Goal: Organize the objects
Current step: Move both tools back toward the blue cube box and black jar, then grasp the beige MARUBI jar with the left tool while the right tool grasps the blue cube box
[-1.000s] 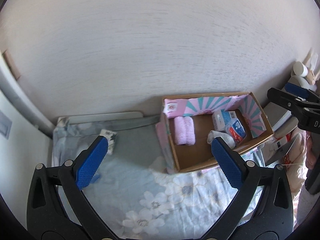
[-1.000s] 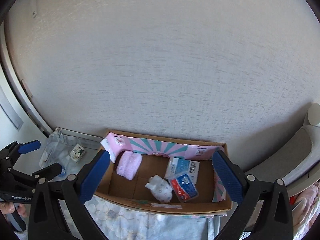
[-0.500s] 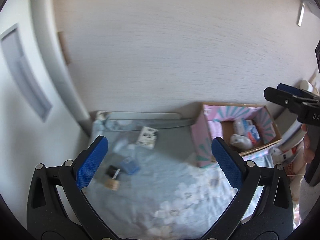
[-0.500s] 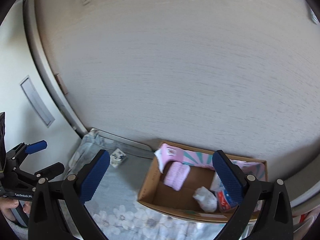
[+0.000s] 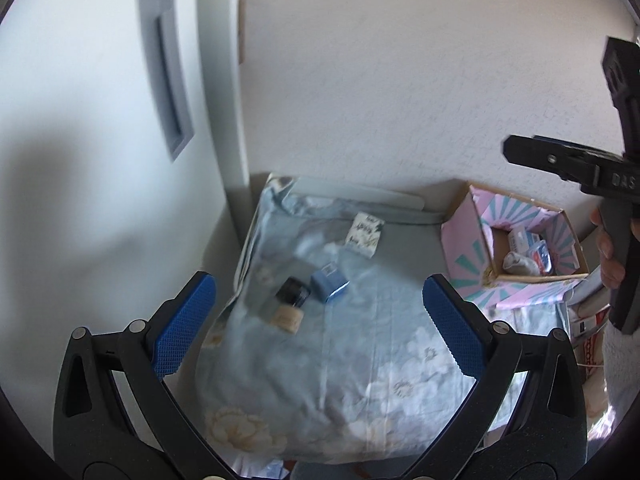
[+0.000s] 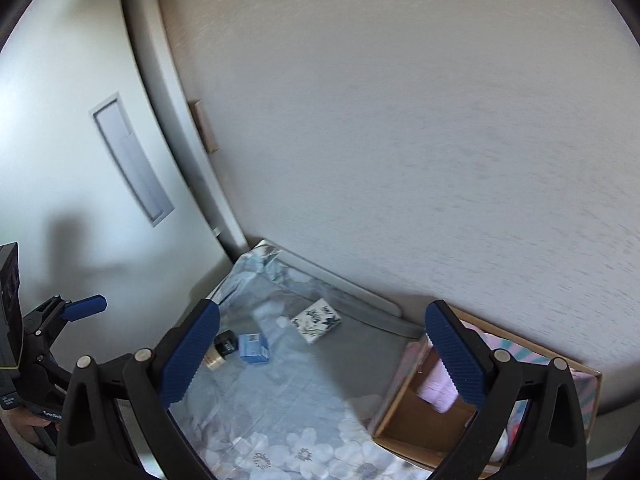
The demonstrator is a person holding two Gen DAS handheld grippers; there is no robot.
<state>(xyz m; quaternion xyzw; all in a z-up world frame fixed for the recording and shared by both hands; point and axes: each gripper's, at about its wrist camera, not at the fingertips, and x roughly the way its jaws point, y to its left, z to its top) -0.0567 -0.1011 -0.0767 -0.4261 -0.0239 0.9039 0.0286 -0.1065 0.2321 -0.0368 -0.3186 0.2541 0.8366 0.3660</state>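
Three loose items lie on the floral bed sheet: a small blue box, a bottle with a black cap, and a white floral-print packet. A cardboard box with pink and teal lining stands at the right and holds a pink cloth roll and small packets. My left gripper is open and empty above the sheet. My right gripper is open and empty, raised above the bed.
A white wall runs behind the bed. A white door or cabinet panel with a recessed handle stands at the left. More items lie past the box at the far right.
Both grippers have swung left, from over the cardboard box toward the bed's left part. The blue box and the bottle have come into view. Both stay open.
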